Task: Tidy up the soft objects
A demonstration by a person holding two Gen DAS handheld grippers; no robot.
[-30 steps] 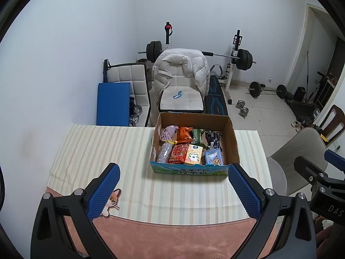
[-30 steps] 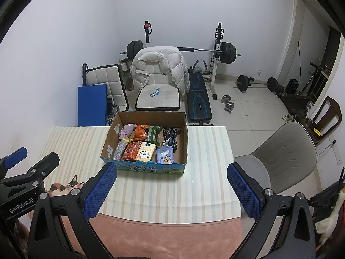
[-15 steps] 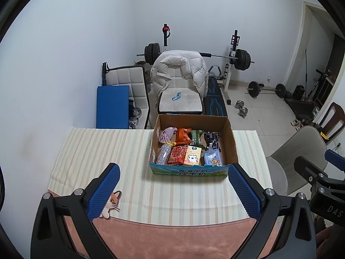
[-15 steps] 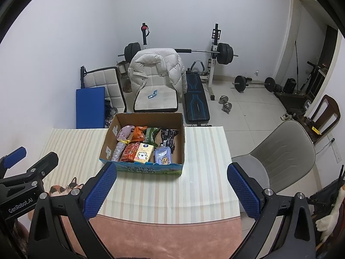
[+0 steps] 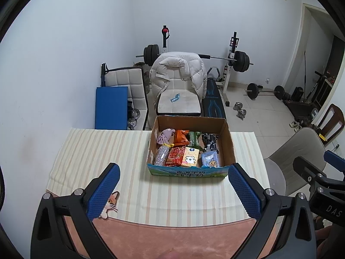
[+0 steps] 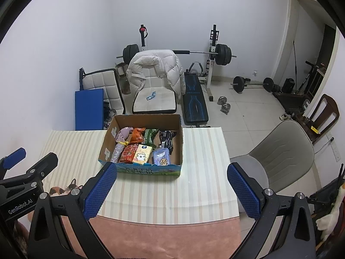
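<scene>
An open cardboard box stands at the far middle of a striped table. It holds several soft packs: a pink cloth, an orange bag, a red pack, a yellow tissue pack and a blue pouch. My left gripper is open and empty, high above the table's near side. My right gripper is open and empty too, beside it to the right. Each gripper shows at the edge of the other's view.
The striped cloth covers the table, with a pink mat at the near edge. A grey chair stands right of the table. Behind are a white chair with a jacket, a blue pad and a weight bench.
Both grippers have risen and pulled back slightly, so the box and table look a little smaller and farther. Both stay open. Nothing in the box has moved.
</scene>
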